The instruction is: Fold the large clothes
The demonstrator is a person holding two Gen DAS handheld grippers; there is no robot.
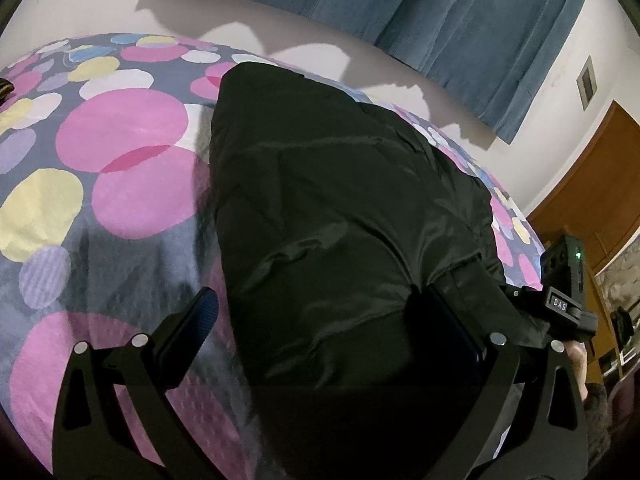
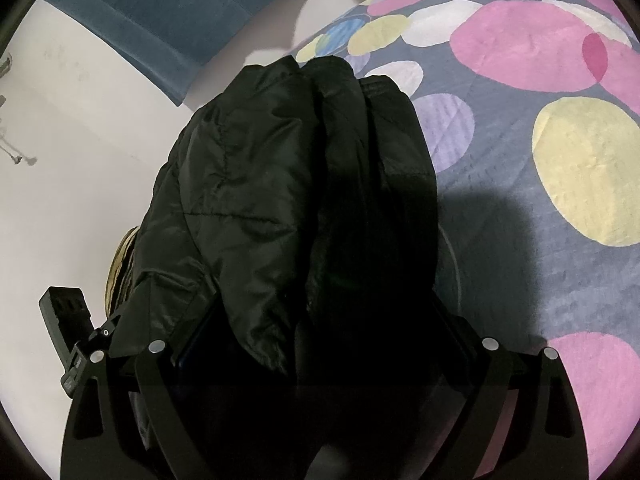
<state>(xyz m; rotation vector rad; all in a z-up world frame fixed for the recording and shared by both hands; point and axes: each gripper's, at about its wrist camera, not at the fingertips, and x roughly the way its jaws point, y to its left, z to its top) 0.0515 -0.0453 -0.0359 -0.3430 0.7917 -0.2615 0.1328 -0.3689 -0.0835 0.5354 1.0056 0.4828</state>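
Item: black quilted padded jacket (image 1: 344, 208), shiny synthetic shell, bunched into a long bundle. In the left wrist view it fills the centre of the frame, long axis running from the bottom centre up to a blunt end at upper centre, lying over the bed.

Support: bed cover (image 1: 120, 184), grey fabric printed with large pink, yellow, lilac and white circles; left half of that frame.

Left tongs (image 1: 320, 312): spread wide, jacket fabric between the fingers; the frame's right finger is pressed into the fabric, the other stands clear over the cover.

Right tongs (image 2: 320, 320): fingertips buried in dark jacket folds, so I cannot tell the spread. Here the jacket (image 2: 296, 184) points to upper centre.

Background: blue curtain (image 1: 440, 12), upper right; white wall.
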